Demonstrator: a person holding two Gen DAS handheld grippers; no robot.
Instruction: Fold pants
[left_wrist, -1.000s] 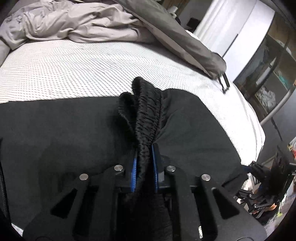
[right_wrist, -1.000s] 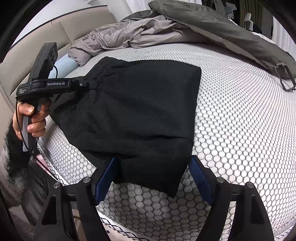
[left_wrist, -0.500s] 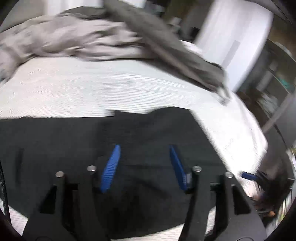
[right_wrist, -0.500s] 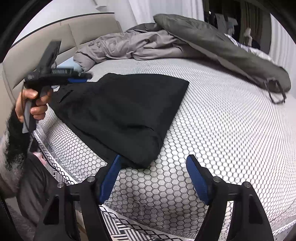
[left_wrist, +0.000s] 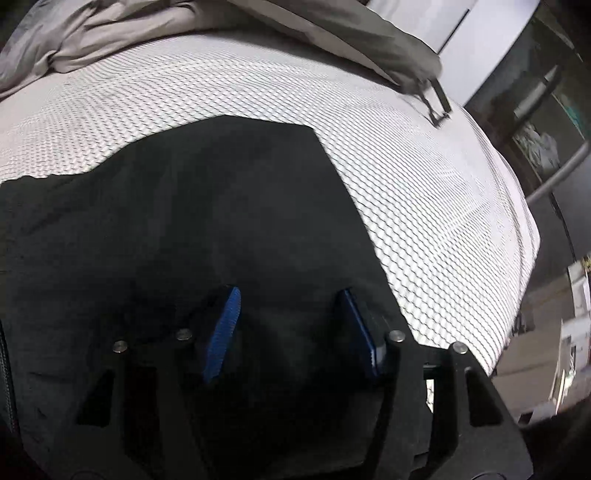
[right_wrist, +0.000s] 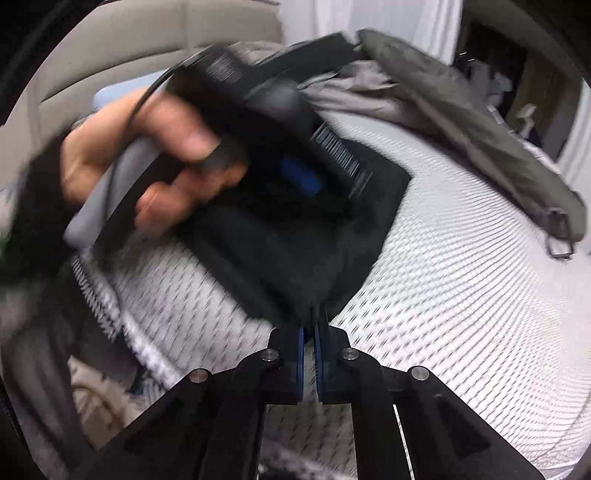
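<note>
Two claws work the folded black fabric pants (left_wrist: 207, 229) on the bed: right claw (right_wrist: 309, 325) has just closed, pinching their near corner; left claw (left_wrist: 286, 325) hovers half-open above, gripping nothing; lift evenly

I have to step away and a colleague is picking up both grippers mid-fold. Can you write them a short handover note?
Right gripper: jaws have just closed, shut on the near corner of the black pants.
Left gripper: open, hanging over the pants, holding nothing.
Pants lie folded into a compact panel near the edge of the white mattress; grey bedding is piled behind.
Left: probably one more fold from the pinched corner, then smoothing.
</note>
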